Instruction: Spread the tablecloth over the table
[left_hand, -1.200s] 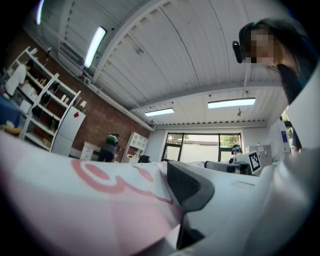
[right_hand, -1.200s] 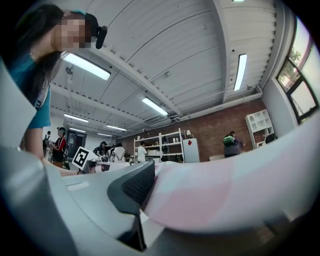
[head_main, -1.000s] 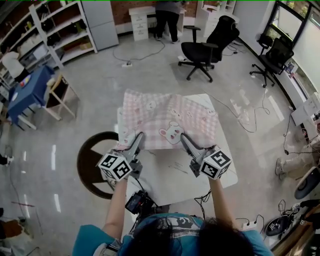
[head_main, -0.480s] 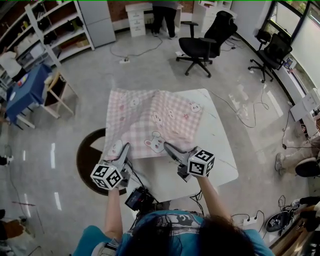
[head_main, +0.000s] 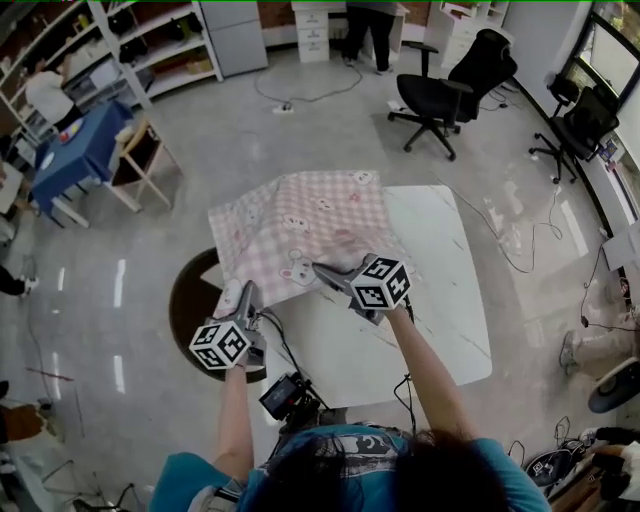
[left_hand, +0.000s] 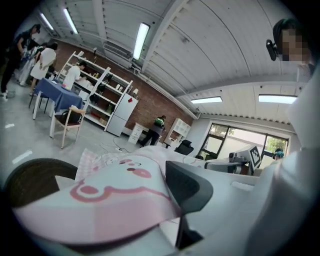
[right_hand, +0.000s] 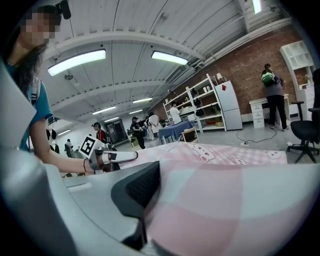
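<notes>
The pink checked tablecloth (head_main: 300, 225) with rabbit prints lies over the far left part of the white table (head_main: 440, 300) and overhangs its left edge. My left gripper (head_main: 243, 297) grips the cloth's near left corner; its jaws have just been closing on it. In the left gripper view the cloth (left_hand: 115, 195) fills the gap beside the dark pad (left_hand: 187, 187). My right gripper (head_main: 320, 270) is shut on the cloth's near edge, having closed on it just now. In the right gripper view the cloth (right_hand: 225, 200) is pressed against the dark pad (right_hand: 137, 187).
A dark round seat (head_main: 192, 305) stands beside the table's left edge. Black office chairs (head_main: 440, 95) stand beyond the table and a blue table (head_main: 85, 160) with a wooden chair (head_main: 140, 165) at far left. A person (head_main: 370, 20) stands at the back.
Both grippers have moved left and down with the cloth's near edge. The cloth has slid toward the table's left side and now overhangs that edge.
</notes>
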